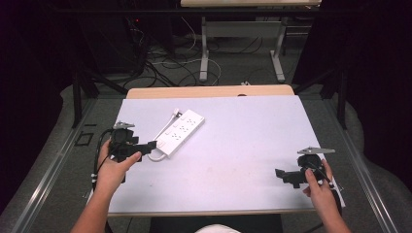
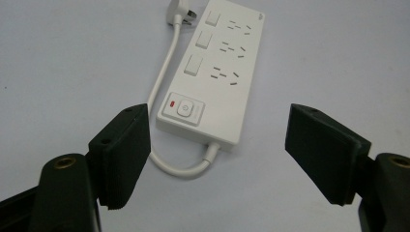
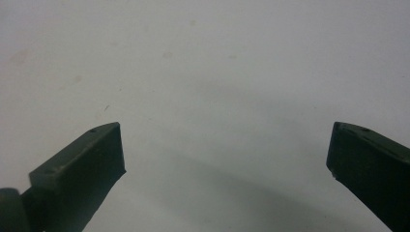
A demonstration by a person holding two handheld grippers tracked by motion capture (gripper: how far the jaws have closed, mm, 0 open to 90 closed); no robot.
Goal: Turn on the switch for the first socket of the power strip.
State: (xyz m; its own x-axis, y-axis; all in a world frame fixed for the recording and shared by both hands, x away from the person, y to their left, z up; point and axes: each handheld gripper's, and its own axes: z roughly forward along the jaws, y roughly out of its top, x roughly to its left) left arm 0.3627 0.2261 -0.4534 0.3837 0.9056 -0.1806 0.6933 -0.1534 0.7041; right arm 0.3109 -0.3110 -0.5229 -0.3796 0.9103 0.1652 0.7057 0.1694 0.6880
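Left gripper (image 2: 217, 154) jaws apart, nothing between; power strip (image 2: 215, 72) just ahead, long axis running away from jaws. Right gripper (image 1: 286, 175) open, well apart.

A pale lilac-white rectangular surface (image 1: 243, 145), laid over a light wooden top, is carrying a white plastic power strip (image 1: 179, 132) lying flat and slanted on its left half. The strip's short white cable (image 1: 156, 156) is curling on the surface beside it, ending at its white plug (image 1: 177, 112).
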